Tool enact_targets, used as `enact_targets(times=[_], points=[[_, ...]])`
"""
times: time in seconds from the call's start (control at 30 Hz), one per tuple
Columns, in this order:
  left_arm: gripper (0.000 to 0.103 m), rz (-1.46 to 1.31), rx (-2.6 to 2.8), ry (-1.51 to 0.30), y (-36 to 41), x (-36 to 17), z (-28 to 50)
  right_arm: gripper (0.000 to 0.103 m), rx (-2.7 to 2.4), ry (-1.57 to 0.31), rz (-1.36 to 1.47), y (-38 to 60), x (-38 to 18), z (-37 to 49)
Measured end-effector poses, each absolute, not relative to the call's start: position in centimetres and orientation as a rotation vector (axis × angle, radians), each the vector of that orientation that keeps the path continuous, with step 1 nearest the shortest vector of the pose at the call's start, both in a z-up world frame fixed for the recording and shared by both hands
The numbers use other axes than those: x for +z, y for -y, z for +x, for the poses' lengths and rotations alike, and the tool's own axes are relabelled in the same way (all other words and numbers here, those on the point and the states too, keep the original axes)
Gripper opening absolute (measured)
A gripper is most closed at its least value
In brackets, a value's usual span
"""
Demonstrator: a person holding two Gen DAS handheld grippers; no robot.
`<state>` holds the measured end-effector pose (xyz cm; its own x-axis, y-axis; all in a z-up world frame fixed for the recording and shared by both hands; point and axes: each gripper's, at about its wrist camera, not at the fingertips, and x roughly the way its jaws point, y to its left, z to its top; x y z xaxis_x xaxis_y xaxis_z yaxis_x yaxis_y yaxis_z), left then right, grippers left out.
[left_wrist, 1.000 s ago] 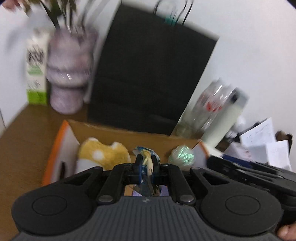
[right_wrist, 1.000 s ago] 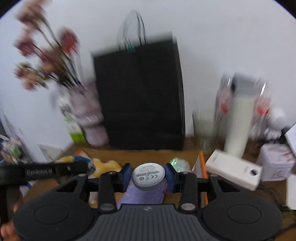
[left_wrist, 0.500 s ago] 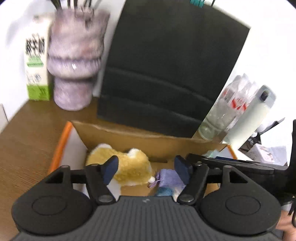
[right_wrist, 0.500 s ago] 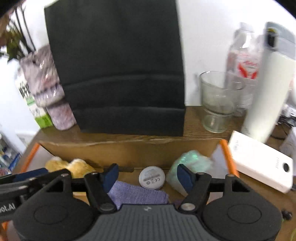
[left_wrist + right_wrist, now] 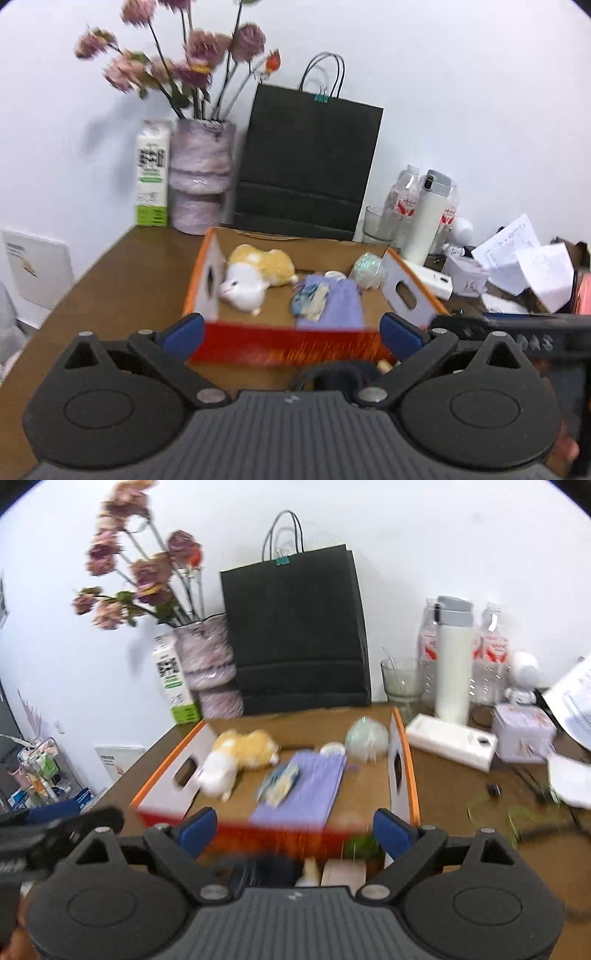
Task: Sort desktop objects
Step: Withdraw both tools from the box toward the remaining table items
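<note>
Left gripper (image 5: pixel 291 334), right gripper (image 5: pixel 293 829): jaws opening, nothing between. Plush toy (image 5: pixel 258 275), purple cloth (image 5: pixel 338 304) lie in orange box (image 5: pixel 284 345) at 12 o'clock. Risk: low fingertips snag near wall, shove box.

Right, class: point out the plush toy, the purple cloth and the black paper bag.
plush toy (image 5: pixel 258 275): left wrist view, on its yellow and white body.
purple cloth (image 5: pixel 306 786): right wrist view, on its middle.
black paper bag (image 5: pixel 308 162): left wrist view, on its front face.
</note>
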<state>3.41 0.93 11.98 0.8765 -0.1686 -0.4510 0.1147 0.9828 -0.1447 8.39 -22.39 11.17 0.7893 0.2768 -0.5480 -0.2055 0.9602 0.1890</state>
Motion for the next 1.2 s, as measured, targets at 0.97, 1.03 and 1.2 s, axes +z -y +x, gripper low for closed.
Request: enact_targets(times=[0.97,1.03,1.2], points=[[0.103,0.003,-0.202,-0.546,-0.2,1.4,-6.5,0.092,0.219,-0.6,0.155,23.5,0.9,-7.1],[0.103,-0.016,-0.208,-0.534,-0.3,1.6,-6.4,0.092,0.208,-0.582,0.147,23.8,1.2,-6.9],[0.103,-0.034,-0.257,-0.524,0.8,2.3,-4.5,0.085,0.124,-0.562,0.012,24.4,2.3,-4.8]])
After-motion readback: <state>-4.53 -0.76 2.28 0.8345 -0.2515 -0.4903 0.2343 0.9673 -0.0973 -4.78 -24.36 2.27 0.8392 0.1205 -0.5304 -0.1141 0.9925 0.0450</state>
